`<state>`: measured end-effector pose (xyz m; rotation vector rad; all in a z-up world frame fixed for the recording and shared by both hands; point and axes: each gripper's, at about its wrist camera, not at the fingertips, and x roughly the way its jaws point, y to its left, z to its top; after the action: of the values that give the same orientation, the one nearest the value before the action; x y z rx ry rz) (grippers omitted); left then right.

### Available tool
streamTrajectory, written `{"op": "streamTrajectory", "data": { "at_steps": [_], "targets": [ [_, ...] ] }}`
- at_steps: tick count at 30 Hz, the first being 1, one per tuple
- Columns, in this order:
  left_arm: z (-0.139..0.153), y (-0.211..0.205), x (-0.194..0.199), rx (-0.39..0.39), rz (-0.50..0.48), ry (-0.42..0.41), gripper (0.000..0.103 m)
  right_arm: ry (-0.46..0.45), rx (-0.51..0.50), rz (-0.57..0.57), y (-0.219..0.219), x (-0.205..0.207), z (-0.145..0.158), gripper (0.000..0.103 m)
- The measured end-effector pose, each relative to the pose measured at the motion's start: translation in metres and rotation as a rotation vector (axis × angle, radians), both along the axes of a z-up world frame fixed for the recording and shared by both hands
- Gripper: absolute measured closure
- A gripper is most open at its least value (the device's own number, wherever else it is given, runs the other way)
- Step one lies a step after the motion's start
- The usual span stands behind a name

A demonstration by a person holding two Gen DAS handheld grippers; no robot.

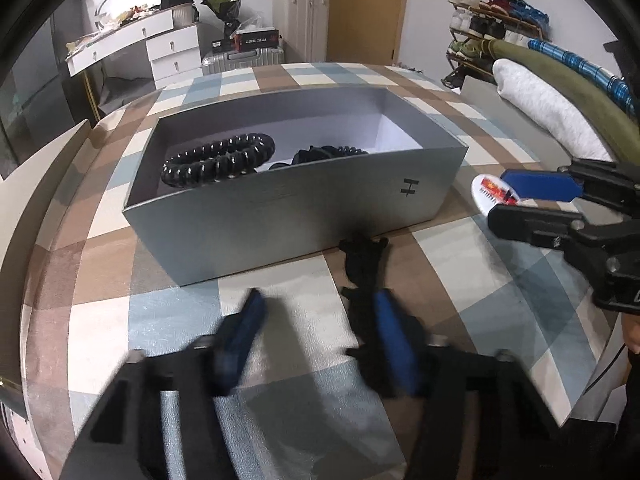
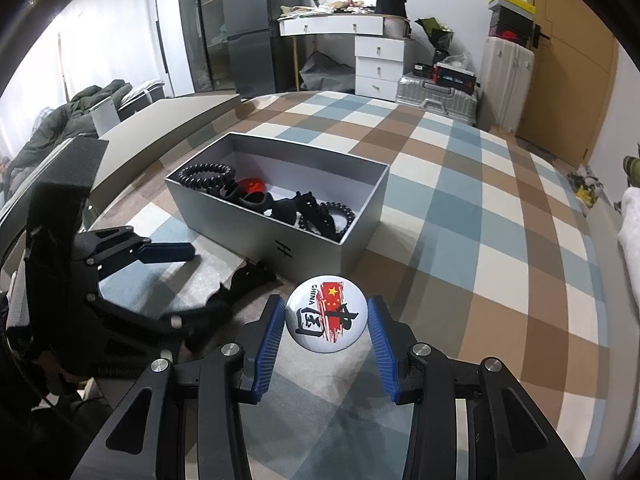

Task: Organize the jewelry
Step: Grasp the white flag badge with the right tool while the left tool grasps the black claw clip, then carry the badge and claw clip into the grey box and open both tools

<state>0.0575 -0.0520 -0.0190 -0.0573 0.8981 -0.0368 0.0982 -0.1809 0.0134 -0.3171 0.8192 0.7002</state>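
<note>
Checkered cloth point(image 2: 460, 208): right tongs point(image 2: 326, 316) pinch badge point(image 2: 326, 311), face readable rightside only; left tongs point(image 1: 316, 320) wide.

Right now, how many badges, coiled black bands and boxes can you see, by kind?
Badges: 2 (white badge, red badge)
Coiled bands: 2
Box: 1
Total: 5

Open grey box point(image 2: 320, 240) stands on the checkered surface, holding black coiled bands point(image 2: 206, 176), dark hair accessories point(image 2: 312, 210) and a red badge point(image 2: 252, 185). A black hair piece point(image 2: 248, 276) lies just outside its front wall. Round white badge point(image 2: 327, 312) (printed "CHINA", red flag motif) sits face-up nearby.
</note>
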Motion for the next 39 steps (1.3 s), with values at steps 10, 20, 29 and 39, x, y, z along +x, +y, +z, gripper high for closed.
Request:
{"op": "streamTrajectory", "data": {
  "at_steps": [10,20,29,39],
  "targets": [
    [0.008,-0.005,0.0,-0.026,-0.071,-0.027,0.093,0.007,0.014,0.02,0.003,-0.002,0.0,0.062],
    [0.011,-0.003,-0.001,-0.019,-0.078,-0.052,0.093,0.009,0.0,0.045,0.01,-0.006,-0.003,0.062],
    [0.016,-0.005,-0.003,-0.019,-0.096,-0.073,0.093,0.007,-0.001,0.055,0.01,-0.008,-0.002,0.062],
    [0.026,-0.011,-0.009,-0.016,-0.141,-0.106,0.093,-0.003,0.001,0.057,0.01,-0.01,0.002,0.062]
  ]
}}
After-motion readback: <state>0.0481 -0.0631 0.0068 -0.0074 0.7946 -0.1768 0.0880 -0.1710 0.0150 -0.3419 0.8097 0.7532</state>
